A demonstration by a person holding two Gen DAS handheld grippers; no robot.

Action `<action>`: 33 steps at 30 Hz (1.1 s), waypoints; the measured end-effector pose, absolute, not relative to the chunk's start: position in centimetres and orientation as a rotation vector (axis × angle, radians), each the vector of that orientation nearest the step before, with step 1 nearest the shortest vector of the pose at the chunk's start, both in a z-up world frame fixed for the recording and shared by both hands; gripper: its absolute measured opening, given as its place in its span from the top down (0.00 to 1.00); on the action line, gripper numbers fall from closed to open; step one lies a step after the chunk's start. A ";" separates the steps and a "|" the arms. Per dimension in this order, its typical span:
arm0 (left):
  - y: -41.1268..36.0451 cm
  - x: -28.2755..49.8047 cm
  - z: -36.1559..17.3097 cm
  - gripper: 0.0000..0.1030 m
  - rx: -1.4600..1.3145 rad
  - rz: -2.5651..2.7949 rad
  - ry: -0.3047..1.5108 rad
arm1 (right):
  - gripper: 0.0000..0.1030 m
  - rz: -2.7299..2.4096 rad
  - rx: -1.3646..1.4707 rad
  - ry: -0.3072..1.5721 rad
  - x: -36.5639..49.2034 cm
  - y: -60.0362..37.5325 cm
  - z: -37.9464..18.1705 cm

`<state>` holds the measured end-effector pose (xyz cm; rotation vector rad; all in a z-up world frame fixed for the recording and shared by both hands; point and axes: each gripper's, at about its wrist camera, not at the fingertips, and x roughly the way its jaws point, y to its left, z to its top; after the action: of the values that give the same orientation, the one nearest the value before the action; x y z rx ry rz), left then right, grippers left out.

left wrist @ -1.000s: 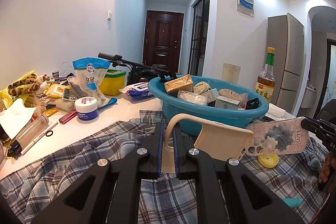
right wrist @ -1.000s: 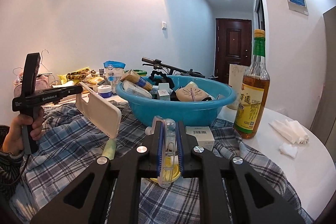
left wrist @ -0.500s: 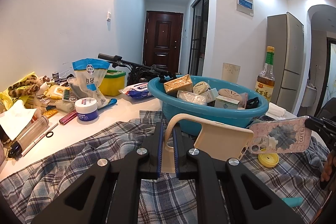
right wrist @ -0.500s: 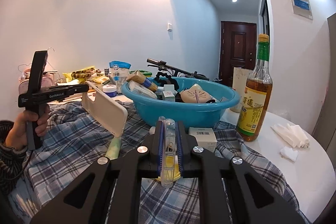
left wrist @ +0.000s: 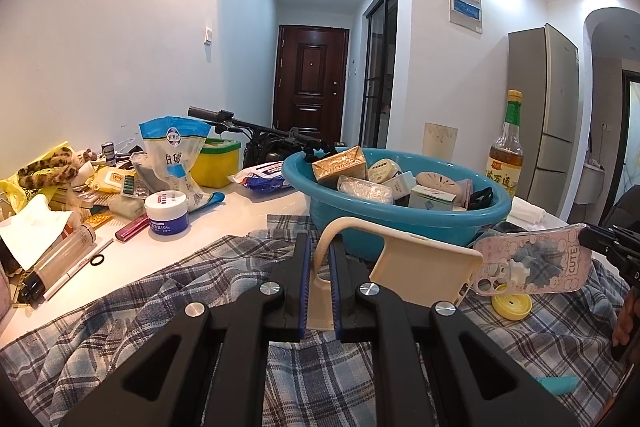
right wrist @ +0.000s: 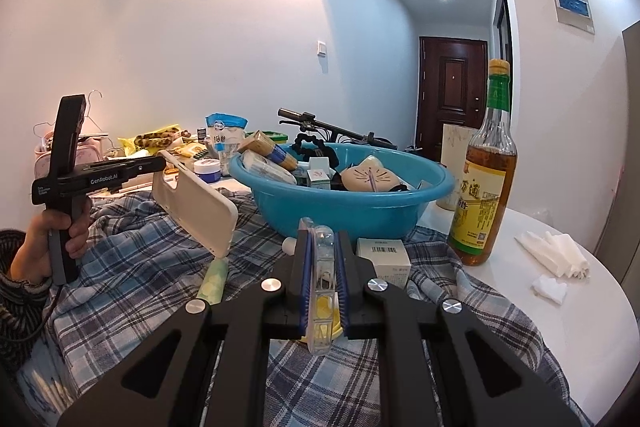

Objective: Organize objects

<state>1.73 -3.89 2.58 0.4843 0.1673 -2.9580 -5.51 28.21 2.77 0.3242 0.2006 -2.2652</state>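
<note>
We've got the left gripper pinching the edge of a cream plastic phone case, held up over the blue plaid cloth just in front of the teal plastic basin. Our right gripper is clamped on a clear pink phone case marked CUTE, edge-on between its jaws, above a yellow round lid. An amber glass bottle stands beside the basin.
</note>
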 end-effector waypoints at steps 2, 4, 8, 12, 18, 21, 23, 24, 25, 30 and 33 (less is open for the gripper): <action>-3.9 1.7 2.6 0.92 0.484 -2.958 0.167 | 0.90 -2.265 0.326 0.199 -5.5 28.2 2.8; -3.9 1.8 2.6 0.92 0.477 -2.956 0.164 | 0.90 -2.265 0.324 0.201 -5.5 28.2 2.8; -3.9 2.0 2.8 0.92 0.452 -2.965 0.159 | 0.90 -2.265 0.323 0.203 -5.4 28.2 2.7; -3.9 2.0 2.8 0.91 0.459 -2.965 0.163 | 0.90 -2.263 0.328 0.200 -5.6 28.2 2.7; -4.0 2.4 2.9 0.91 0.443 -2.990 0.179 | 0.90 -2.259 0.333 0.197 -5.6 28.2 2.7; -4.1 2.8 3.3 0.92 0.404 -2.960 0.159 | 0.90 -2.256 0.336 0.195 -5.7 28.2 2.7; -4.4 2.9 3.9 0.91 0.403 -2.949 0.148 | 0.90 -2.254 0.336 0.196 -5.7 28.2 2.7; -4.6 2.9 4.2 0.91 0.405 -2.947 0.155 | 0.90 -2.254 0.336 0.197 -5.7 28.2 2.7; -4.8 3.0 4.6 0.91 0.405 -2.946 0.166 | 0.90 -2.254 0.336 0.197 -5.7 28.2 2.7; -5.6 2.7 7.5 0.91 0.374 -2.957 0.182 | 0.90 -2.254 0.340 0.192 -5.6 28.2 2.7; -5.4 1.9 9.8 0.91 0.331 -2.970 0.158 | 0.90 -2.251 0.345 0.190 -5.6 28.2 2.7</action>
<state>1.90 -5.44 9.79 0.3309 0.1581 -2.9702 -5.62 28.19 2.69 0.3453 0.1897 -2.2514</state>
